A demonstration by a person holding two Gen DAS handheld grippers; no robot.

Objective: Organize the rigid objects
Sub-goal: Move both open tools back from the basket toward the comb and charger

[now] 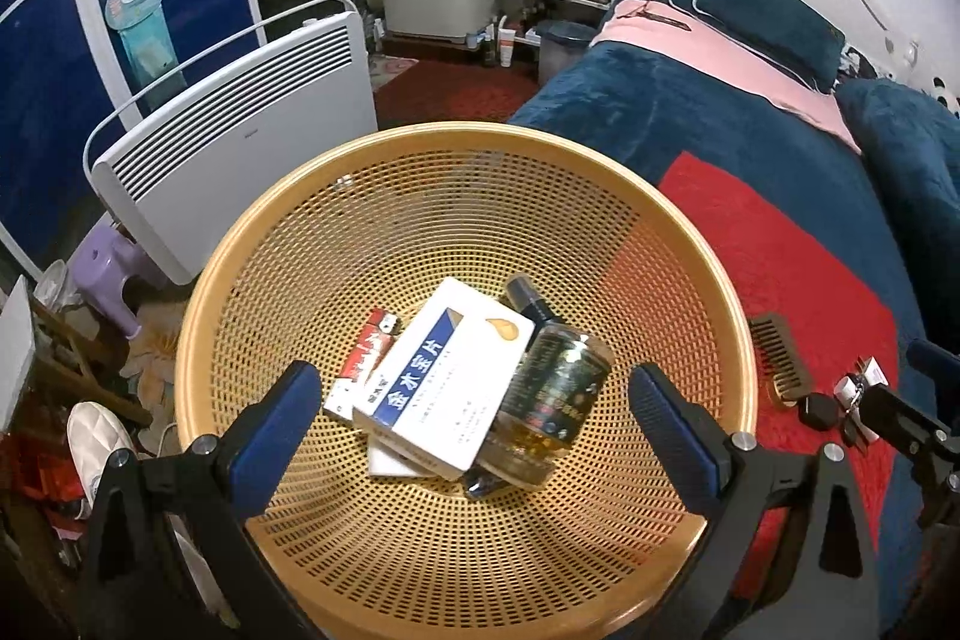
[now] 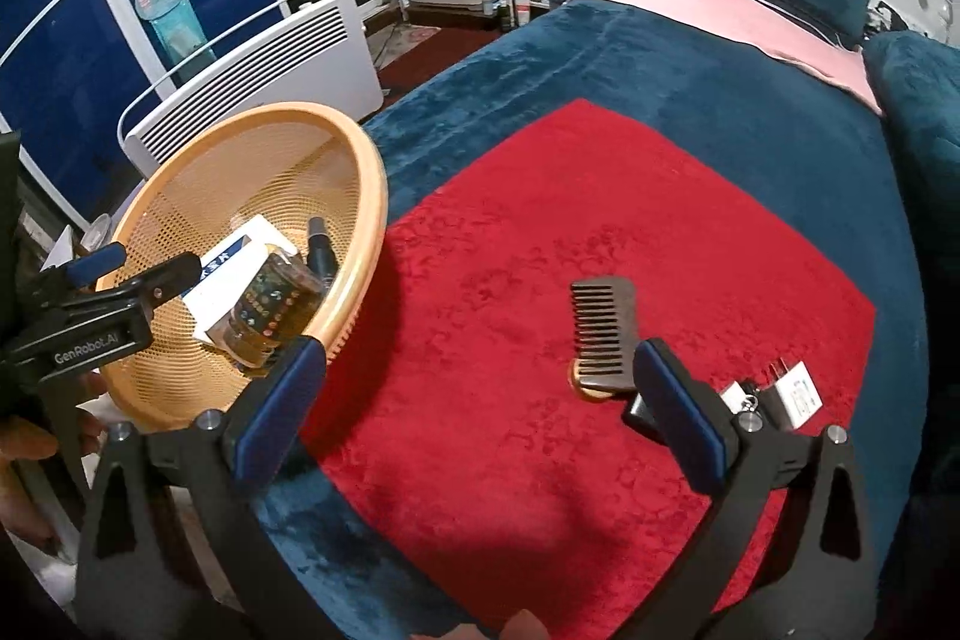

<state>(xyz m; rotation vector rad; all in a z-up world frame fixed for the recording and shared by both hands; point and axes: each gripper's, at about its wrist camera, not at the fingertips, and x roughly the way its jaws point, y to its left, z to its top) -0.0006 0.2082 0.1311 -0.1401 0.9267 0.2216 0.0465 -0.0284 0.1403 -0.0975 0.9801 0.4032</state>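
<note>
Right tongs (image 2: 477, 400) wide open, empty, above red cloth (image 2: 540, 250) with comb (image 2: 603, 334) just ahead; left tongs (image 1: 480, 430) open, empty, over basket (image 1: 252, 244); likely stiff, light, thin: grip comb across spine, not teeth.

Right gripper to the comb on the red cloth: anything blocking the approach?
Nothing visible. The right gripper is open above bare red cloth, and the comb lies flat just ahead beside its right finger. A black key fob and white plug sit behind the comb, not between.
</note>
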